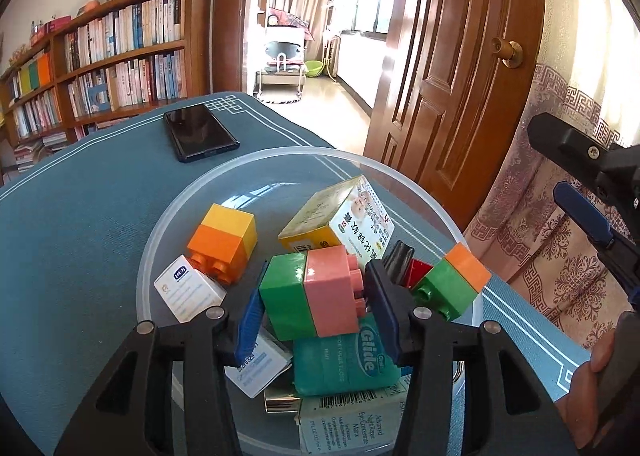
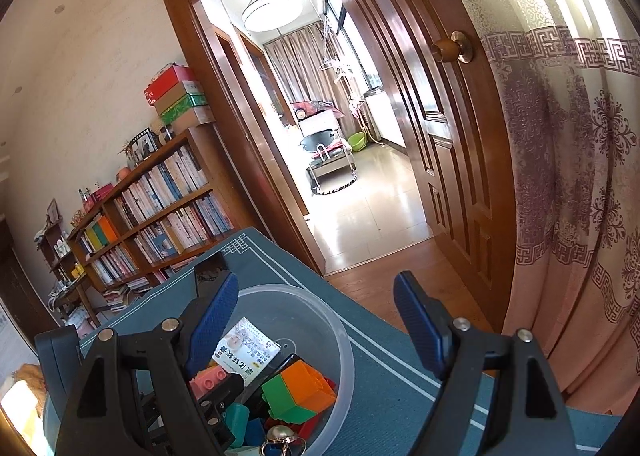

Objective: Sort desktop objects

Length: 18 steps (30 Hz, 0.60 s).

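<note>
Left tongs (image 1: 316, 308) half-open astride green-pink block (image 1: 312, 292), pads apart from it, over clear bowl (image 1: 168, 215); right tongs (image 2: 316, 320) wide, empty; phone (image 1: 200, 131) at eleven o'clock.

Both tools share one build. The left gripper (image 1: 316, 310) has matte black plastic arms cut with triangular openings, round silver pivot pins at the joints, and flat blue finger pads with a fine woven texture. The right gripper (image 2: 316, 330) matches it: black frame, silver pins, the same textured blue pads. From the left camera, a cross-head screw shows on the right tool's black body.
</note>
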Tool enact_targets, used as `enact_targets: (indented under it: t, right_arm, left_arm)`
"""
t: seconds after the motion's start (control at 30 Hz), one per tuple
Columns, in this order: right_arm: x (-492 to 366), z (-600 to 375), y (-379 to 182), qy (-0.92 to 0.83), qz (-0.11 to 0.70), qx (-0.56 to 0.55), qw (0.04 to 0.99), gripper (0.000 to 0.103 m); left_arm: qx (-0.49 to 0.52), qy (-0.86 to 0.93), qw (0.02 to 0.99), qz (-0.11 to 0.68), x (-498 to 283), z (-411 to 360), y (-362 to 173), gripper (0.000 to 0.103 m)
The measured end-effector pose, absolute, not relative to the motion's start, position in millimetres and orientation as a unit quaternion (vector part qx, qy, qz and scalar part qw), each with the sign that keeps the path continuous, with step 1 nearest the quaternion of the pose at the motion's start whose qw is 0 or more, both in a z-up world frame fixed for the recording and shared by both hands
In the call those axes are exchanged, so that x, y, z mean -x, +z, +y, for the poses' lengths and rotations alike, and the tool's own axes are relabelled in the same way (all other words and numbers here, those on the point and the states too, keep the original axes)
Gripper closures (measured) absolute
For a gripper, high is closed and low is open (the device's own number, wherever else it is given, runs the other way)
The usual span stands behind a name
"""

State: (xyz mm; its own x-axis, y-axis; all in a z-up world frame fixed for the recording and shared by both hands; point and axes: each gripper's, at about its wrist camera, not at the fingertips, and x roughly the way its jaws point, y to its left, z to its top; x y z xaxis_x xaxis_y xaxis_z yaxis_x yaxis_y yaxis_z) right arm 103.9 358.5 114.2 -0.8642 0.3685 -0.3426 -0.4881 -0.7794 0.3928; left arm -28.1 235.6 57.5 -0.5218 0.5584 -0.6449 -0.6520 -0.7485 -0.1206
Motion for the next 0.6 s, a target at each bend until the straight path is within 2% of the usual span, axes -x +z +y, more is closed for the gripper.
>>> enact_targets:
  t: [0.1, 0.17, 0.37, 0.6]
  right_arm:
    - [-105, 360, 113, 0.934, 0.25, 0.121, 0.226, 0.018]
    - [-107, 362, 112, 0.931, 0.255, 0.117, 0.233, 0.016]
    - [-107, 365, 108, 0.927, 0.265, 0.112, 0.239, 0.006]
    - [-99, 349, 110, 0.939, 0.233, 0.113, 0.225, 0.001]
  left_arm:
    - [0.327, 0.877, 0.351, 0.028, 26, 217, 73, 0.027]
    - [0.314, 0.885, 0.344, 0.007, 26, 205, 83, 0.022]
    - [0.287, 0.916, 0.28, -0.022, 20, 172, 103, 0.02]
    - [0.258, 0.946, 0.194, 0.031, -6, 157, 108, 0.02]
